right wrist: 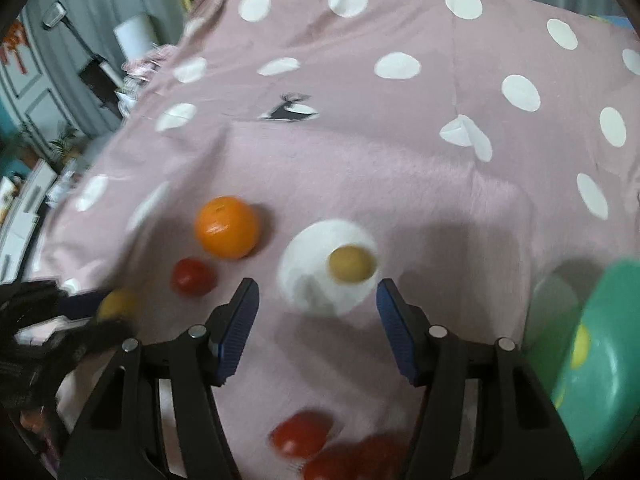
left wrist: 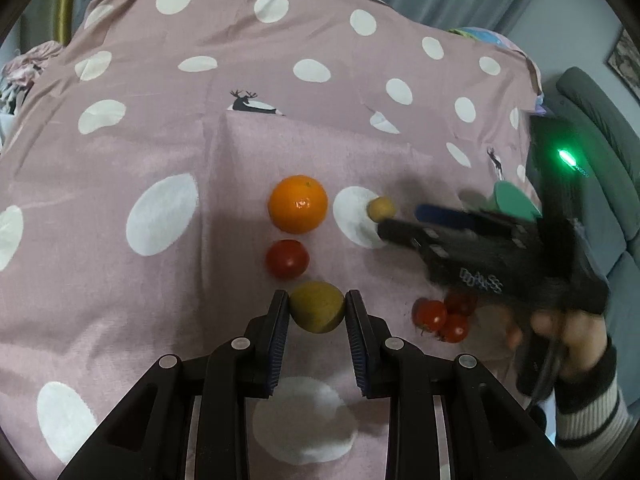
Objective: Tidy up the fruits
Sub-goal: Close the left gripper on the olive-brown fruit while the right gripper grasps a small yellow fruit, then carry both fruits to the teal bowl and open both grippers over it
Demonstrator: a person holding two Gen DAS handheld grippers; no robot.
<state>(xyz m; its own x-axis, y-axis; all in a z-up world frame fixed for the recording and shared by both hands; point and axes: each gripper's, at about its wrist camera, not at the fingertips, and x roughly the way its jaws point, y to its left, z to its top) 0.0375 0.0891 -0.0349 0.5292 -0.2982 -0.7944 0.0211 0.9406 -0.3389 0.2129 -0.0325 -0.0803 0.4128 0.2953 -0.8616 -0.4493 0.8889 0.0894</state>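
Observation:
On the pink dotted cloth point(left wrist: 200, 140) lie an orange point(left wrist: 297, 204), a red tomato point(left wrist: 287, 259), a small tan round fruit point(left wrist: 381, 208) and a cluster of small red tomatoes point(left wrist: 444, 318). My left gripper point(left wrist: 317, 305) is shut on a yellow-green round fruit point(left wrist: 317, 307). My right gripper point(right wrist: 316, 296) is open and empty, just short of the tan fruit point(right wrist: 351, 264); it also shows in the left wrist view point(left wrist: 400, 220). The orange point(right wrist: 227, 227), the tomato point(right wrist: 193, 276) and the small tomatoes point(right wrist: 316, 440) show in the right wrist view.
A teal-green plate or bowl point(right wrist: 596, 360) holding something yellow sits at the right edge of the cloth, also visible behind the right gripper point(left wrist: 514, 198). A grey sofa point(left wrist: 600, 128) stands to the right. Curtains and room clutter lie beyond the cloth's far edge.

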